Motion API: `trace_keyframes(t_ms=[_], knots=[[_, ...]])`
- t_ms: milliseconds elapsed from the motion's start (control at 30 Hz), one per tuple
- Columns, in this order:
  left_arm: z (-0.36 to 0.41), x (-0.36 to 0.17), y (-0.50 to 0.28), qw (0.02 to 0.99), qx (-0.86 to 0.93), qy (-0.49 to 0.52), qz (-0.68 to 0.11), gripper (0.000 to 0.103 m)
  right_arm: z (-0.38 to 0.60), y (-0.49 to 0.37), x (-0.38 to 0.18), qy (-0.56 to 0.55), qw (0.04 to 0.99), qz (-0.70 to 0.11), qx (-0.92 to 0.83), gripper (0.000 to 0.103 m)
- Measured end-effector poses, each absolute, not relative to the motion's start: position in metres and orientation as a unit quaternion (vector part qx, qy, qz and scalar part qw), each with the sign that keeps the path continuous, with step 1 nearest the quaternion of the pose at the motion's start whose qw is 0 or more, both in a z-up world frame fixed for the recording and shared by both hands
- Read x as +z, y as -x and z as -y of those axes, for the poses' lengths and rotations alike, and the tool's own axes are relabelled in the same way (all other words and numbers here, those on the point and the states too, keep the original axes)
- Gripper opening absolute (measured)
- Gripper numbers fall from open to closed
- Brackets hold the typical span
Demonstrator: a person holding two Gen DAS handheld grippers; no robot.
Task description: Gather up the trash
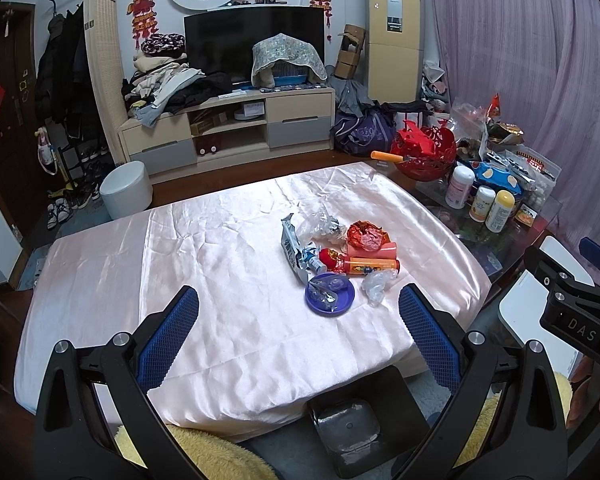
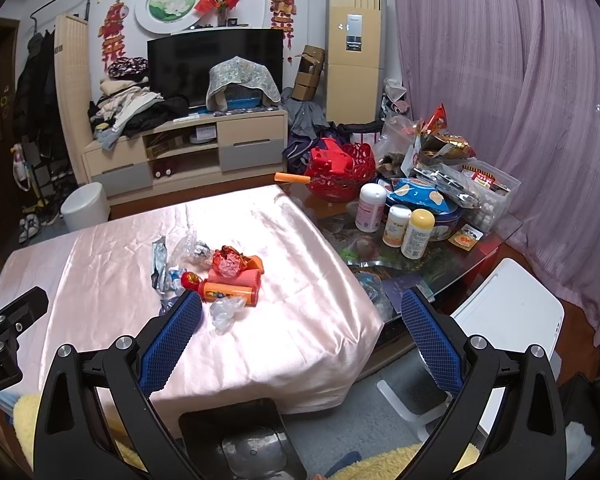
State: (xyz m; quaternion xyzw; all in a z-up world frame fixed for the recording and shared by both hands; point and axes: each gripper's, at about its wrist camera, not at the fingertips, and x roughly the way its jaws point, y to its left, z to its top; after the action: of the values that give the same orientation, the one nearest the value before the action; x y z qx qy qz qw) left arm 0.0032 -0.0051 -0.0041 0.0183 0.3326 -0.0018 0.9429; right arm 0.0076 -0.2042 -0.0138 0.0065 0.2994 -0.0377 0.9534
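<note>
Below the table's near edge a black bin (image 1: pixel 346 426) sits open, placed, I judge, to catch trash; both left tongs (image 1: pixel 299 334) and right tongs (image 2: pixel 301 338) gape wide, empty; the trash pile (image 1: pixel 336 256) clusters toward the table's right edge, untouched.

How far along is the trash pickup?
Done: nothing visibly. The black bin below the table's near edge looks empty.
In hand: nothing. The left gripper and right gripper are both open, held above the near side of the table.
Left: the whole pile on the pink cloth: silver wrapper, orange tube, crumpled red foil, clear plastic, blue lid.
</note>
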Motion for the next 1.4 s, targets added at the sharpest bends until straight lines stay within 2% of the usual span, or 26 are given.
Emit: trace_keyframes(t_ms=[800,1100,1267,1400], knots=[[0.007,0.008,-0.001,0.94,0.001,-0.018,-0.34,0.095,0.206,-0.02,-0.016,-0.002,0.956,-0.292,-0.043,0.1],[-0.007,-0.027,-0.028,0.928,0.012,-0.019,-0.371,0.095,0.198,-0.035,-0.046,0.024,0.952,-0.302,-0.031,0.1],[-0.014,-0.055,-0.046,0.915,0.014,-0.024,-0.402,0.095,0.206,-0.054,-0.078,-0.027,0.935,-0.352,-0.012,0.1],[-0.017,-0.077,-0.06,0.909,0.011,-0.028,-0.415,0.095,0.197,-0.069,-0.1,-0.022,0.921,-0.388,0.009,0.1]])
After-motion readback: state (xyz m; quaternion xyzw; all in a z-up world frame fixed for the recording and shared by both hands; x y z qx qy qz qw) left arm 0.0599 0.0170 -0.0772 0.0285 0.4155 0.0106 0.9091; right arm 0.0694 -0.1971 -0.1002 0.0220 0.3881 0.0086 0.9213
